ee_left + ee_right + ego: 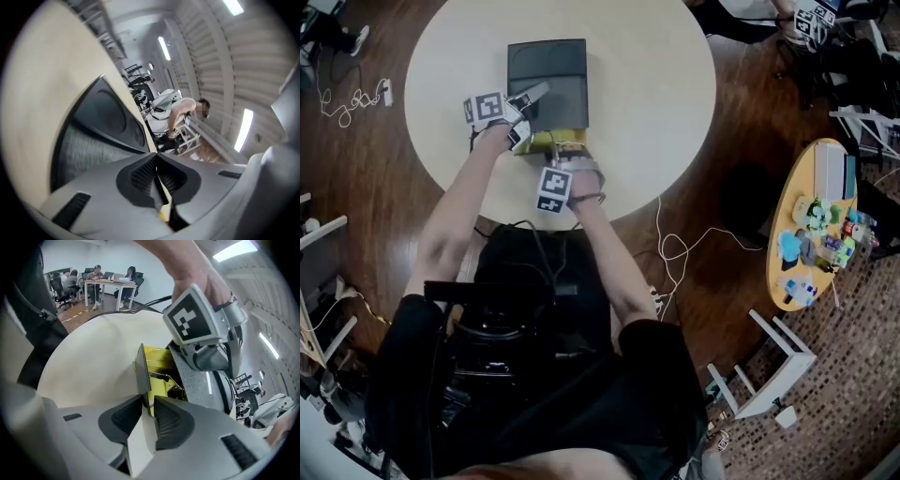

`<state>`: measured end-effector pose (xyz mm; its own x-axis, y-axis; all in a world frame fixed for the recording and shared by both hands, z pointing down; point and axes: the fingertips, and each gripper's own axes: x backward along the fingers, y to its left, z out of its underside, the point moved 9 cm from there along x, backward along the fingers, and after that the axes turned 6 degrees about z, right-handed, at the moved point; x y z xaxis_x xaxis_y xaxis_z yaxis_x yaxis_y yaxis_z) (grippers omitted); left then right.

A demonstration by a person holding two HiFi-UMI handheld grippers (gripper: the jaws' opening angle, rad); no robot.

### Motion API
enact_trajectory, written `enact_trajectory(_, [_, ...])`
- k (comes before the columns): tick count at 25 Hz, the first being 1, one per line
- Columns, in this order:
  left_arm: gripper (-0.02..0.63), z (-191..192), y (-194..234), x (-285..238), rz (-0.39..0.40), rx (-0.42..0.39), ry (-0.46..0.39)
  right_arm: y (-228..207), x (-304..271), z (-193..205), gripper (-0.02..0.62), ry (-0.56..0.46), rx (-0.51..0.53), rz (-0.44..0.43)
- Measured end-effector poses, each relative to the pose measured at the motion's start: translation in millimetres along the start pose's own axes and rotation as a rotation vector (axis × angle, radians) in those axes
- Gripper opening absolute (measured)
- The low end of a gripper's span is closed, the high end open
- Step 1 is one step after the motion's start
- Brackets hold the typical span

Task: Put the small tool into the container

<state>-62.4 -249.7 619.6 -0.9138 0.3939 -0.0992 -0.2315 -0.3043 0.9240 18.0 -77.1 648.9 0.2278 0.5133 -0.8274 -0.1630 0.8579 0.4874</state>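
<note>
While pinching yellow tool [157,357] by rim w/ L gripper [156,161], had R gripper [147,401] gaping astride its flap [141,376]. Judged light, stiff. Body seemed best hold.

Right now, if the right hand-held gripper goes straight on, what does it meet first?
Probably the dark flap, standing edge-on between its open jaws. Just behind it is the yellow container, though depth is unclear.

Head view steeply down over table [647,112], gripper views low, close, probably sharing tabletop.
</note>
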Motion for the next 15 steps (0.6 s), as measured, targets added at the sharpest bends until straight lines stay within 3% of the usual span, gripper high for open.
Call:
enact_trajectory(3, [-0.012, -24.4, -19.3, -7.7, -0.108, -0.396, 0.187, -2.5, 2.3, 5.1, 0.091, 0.013, 0.042, 0.021])
enact_trajectory(5, [-0.009, -27.1, -28.1, -17.4, -0.13, -0.585, 0.31, -1.4, 1.9, 4.7, 0.087, 0.014, 0.069, 0.001])
enact_trajectory(7, [-0.003, -25.6, -27.2, -26.2, -0.115, -0.684, 0.386, -0.9, 0.7, 1.9, 0.08, 0.01, 0.091, -0.015])
enact_trajectory(11, [0.008, -13.5, -20.7, -45.0, -0.129, -0.797, 0.48, 0.5, 0.3, 1.7, 0.077, -0.001, 0.115, -0.007])
enact_trajectory(13, [0.008, -4.9, -19.3, -48.7, -0.157, -0.901, 0.497, 1.4, -0.6, 0.6, 0.077, 0.0, 0.127, -0.005])
enact_trajectory(15, [0.009, -3.8, -17.1, -46.3, -0.17, -0.946, 0.485, 1.6, -4.1, -2.9, 0.075, 0.003, 0.141, -0.017])
